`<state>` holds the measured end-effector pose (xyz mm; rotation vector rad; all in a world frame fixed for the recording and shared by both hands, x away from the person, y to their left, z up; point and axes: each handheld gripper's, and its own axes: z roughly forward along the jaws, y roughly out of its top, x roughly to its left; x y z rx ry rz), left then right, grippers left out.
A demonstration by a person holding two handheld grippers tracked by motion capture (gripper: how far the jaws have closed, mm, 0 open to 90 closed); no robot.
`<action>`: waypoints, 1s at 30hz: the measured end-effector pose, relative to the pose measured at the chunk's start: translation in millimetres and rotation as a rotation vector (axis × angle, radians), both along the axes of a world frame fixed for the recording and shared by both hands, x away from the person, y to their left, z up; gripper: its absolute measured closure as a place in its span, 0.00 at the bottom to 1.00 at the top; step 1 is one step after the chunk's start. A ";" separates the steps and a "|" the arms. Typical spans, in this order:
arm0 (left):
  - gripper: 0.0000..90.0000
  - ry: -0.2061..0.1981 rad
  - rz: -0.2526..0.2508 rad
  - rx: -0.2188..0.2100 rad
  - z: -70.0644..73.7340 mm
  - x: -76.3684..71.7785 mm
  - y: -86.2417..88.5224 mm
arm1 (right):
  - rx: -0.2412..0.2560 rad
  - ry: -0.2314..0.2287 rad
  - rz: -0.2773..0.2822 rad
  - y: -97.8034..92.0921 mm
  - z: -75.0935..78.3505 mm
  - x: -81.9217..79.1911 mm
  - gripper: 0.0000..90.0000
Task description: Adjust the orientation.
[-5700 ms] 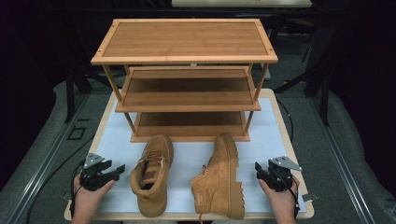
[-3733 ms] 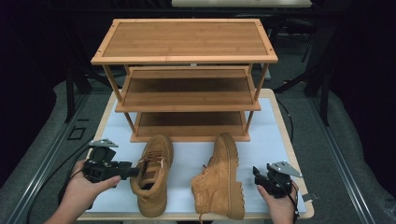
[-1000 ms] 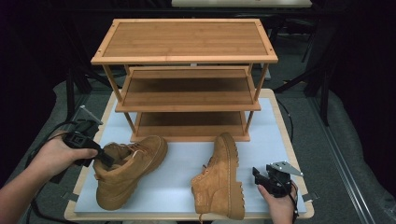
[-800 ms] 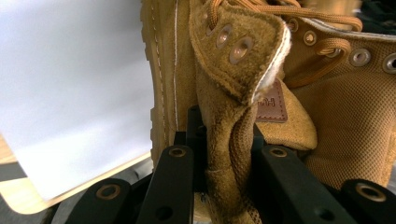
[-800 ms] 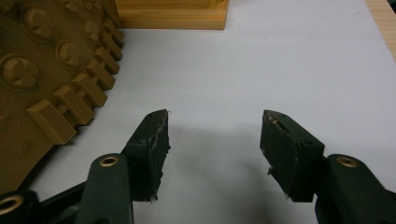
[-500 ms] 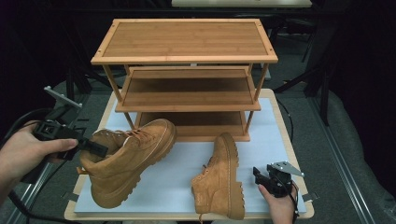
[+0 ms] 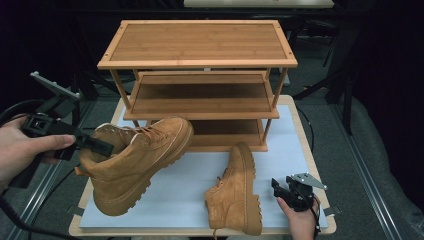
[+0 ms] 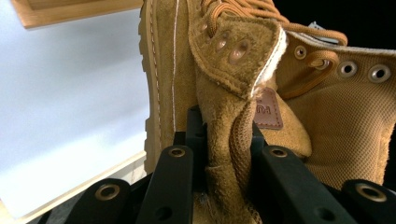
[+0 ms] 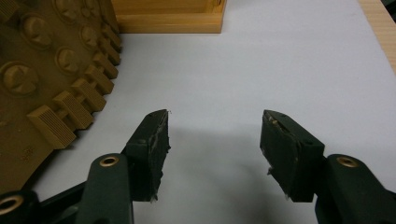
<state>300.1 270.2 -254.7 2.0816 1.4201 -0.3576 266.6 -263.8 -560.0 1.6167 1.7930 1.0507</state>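
Left black two-jaw gripper (image 7: 92, 144) clamped on the ankle collar of a tan suede lace-up boot (image 7: 135, 162), held off the white mat (image 7: 190, 175) at the left, toe tipped up and far-right toward the three-tier bamboo shoe rack (image 7: 197, 75). In the left gripper view, jaws closed tight on the folded suede collar edge and a loop of lace, fleece lining and a small brown label visible just beyond (boot (image 8: 261, 93) crowding the frame, mat pale at the left). Toe of the raised boot close to the rack's lowest shelf, overlapping it from above; whether touching cannot be told. Second tan suede boot (image 7: 235, 192) lying on its side on the mat, near and right of centre, lugged sole facing right. Right black two-jaw gripper (image 7: 285, 189) resting low at the near right of the mat, just beside that sole, held in a hand (image 7: 299, 222). In the right gripper view, jaws spread wide around nothing (image 9: 214, 140), bare white mat between them, studded tan sole (image 9: 51, 70) at the left and the rack's wooden base (image 9: 168, 16) far ahead. Light wooden table edge (image 7: 310, 150) framing the mat on the right.
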 end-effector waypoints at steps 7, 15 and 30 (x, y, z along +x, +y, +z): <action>0.89 -0.010 -0.008 -0.045 -0.8 7.9 -8.5 | -0.001 -0.008 -0.001 0.9 -0.9 0.7 0.46; 0.89 -0.039 0.008 -0.114 1.5 26.2 -14.1 | -0.005 0.007 -0.003 -0.3 -0.4 0.3 0.46; 0.89 -0.223 0.320 -0.247 -24.9 88.5 -37.7 | 0.009 0.016 -0.006 -3.2 -2.4 1.2 0.46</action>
